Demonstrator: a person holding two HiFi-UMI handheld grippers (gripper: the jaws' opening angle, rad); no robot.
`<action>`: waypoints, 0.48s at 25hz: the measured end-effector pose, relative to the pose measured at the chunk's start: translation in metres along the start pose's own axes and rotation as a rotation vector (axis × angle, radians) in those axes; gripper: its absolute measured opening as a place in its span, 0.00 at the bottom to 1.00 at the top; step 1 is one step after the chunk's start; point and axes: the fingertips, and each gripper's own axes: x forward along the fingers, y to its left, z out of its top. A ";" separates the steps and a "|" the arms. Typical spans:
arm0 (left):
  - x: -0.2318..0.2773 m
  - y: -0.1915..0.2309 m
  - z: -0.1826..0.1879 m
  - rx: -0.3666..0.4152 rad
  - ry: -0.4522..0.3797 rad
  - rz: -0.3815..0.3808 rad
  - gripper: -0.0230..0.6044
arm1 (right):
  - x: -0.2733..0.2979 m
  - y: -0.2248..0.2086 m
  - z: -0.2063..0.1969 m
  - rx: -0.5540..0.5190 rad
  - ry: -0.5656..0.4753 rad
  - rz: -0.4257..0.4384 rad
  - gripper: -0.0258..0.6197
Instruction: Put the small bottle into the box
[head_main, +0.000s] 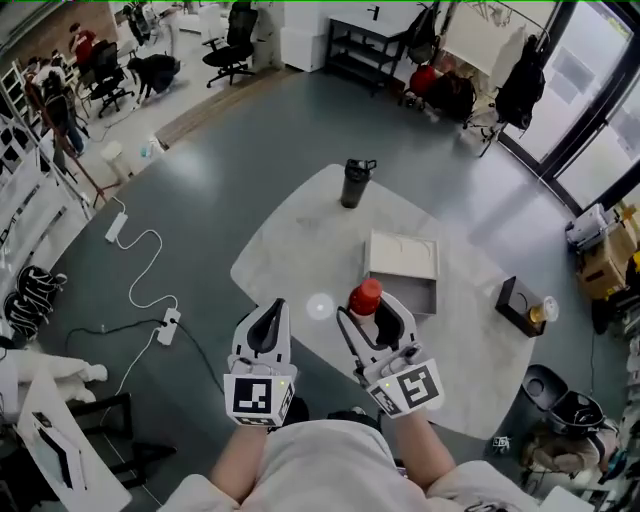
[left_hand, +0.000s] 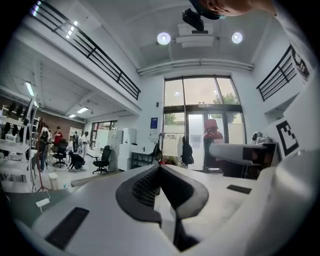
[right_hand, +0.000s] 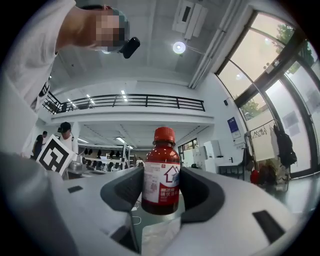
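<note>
**Bottle held, box not yet reached**
The right gripper is clamped on the small bottle across its labelled body, above the table and just short of the near side of the box. The left gripper is closed on nothing. Lowered too early, the bottle's base could catch the box wall, or the smooth body could twist between the pads. The bottle stands upright, red cap up, its long axis roughly vertical.

Grey floor, pale table, office chairs, tall windows, ceiling lights
</note>
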 end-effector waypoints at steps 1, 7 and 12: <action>0.007 0.009 -0.001 -0.001 0.003 -0.025 0.07 | 0.010 0.000 -0.002 0.003 0.001 -0.022 0.40; 0.053 0.035 -0.016 -0.018 0.042 -0.186 0.07 | 0.036 -0.014 -0.016 0.026 0.018 -0.183 0.40; 0.100 0.003 -0.044 -0.042 0.110 -0.319 0.07 | 0.020 -0.063 -0.034 0.076 0.049 -0.323 0.40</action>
